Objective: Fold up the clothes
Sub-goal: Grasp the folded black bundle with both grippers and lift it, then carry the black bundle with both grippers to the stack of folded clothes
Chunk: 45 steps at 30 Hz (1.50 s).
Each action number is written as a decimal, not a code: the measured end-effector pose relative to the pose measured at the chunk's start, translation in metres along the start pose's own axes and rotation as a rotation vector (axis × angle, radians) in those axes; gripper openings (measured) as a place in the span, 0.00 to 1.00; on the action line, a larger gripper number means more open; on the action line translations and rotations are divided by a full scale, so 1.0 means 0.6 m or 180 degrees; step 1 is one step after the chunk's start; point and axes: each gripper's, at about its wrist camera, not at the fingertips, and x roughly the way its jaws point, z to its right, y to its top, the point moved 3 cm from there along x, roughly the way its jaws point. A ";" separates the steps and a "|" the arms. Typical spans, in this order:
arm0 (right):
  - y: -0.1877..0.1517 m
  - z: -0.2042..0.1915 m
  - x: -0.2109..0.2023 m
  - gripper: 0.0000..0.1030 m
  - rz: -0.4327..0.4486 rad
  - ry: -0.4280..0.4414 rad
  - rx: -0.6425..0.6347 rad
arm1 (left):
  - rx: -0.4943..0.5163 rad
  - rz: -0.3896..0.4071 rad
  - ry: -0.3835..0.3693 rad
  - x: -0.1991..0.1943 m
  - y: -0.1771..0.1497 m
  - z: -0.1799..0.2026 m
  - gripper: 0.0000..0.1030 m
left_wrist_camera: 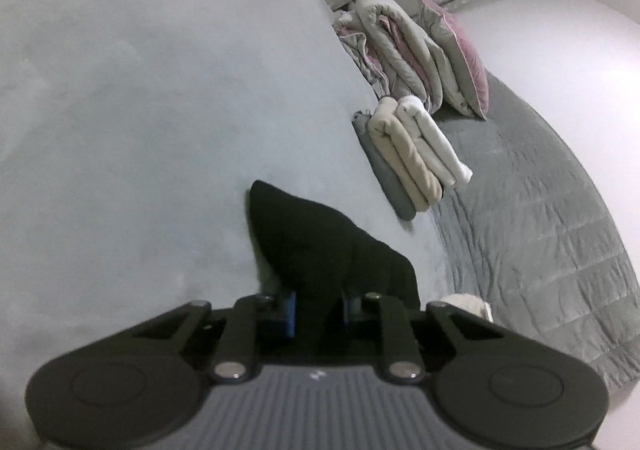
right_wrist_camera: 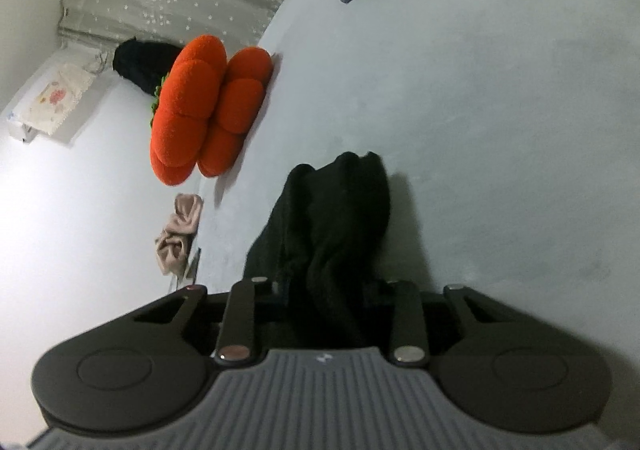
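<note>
Folding looks partly done: ahead and to the right of the left gripper (left_wrist_camera: 319, 308) a stack of folded clothes (left_wrist_camera: 412, 156) in grey, beige and white lies neat on the pale bed surface (left_wrist_camera: 140, 110), while a crumpled beige garment (right_wrist_camera: 178, 234) sits loose to the left of the right gripper (right_wrist_camera: 326, 300), so I judge at least that piece and the one in hand are left. Both grippers are clamped on a black garment (right_wrist_camera: 332, 226): in the left wrist view its dark cloth runs between the blue-padded fingers, which stand narrowly apart around it, and a pointed corner reaches forward onto the bed. In the right wrist view the cloth bunches thickly between the fingers and hangs forward in folds. An orange plush cushion (right_wrist_camera: 204, 110) lies further ahead to the left.
</note>
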 end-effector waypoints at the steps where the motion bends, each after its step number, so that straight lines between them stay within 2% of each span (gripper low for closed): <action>1: 0.000 -0.002 0.000 0.30 0.0032 0.0010 0.0027 | 0.0005 0.0015 -0.0005 -0.002 0.003 0.004 0.18; 10: 0.022 -0.078 -0.007 0.28 0.0318 0.0096 -0.0092 | 0.0265 0.0159 -0.0139 -0.006 0.078 0.074 0.18; 18: 0.112 -0.136 -0.009 0.28 0.0753 0.0142 -0.0233 | 0.0762 0.0165 -0.0182 0.055 0.164 0.186 0.18; 30: 0.322 -0.174 -0.008 0.28 0.1480 0.0041 -0.0441 | 0.1302 0.0074 -0.0194 0.270 0.324 0.355 0.18; 35: 0.415 -0.173 0.002 0.28 0.1768 -0.0033 -0.0427 | 0.1519 0.0007 -0.0168 0.368 0.373 0.421 0.18; 39: 0.472 -0.156 0.004 0.28 0.1960 -0.0184 -0.0437 | 0.1762 -0.0043 -0.0141 0.440 0.388 0.455 0.18; 45: 0.521 -0.098 0.000 0.28 0.2123 -0.0328 -0.0183 | 0.1952 -0.0090 -0.0018 0.533 0.387 0.476 0.18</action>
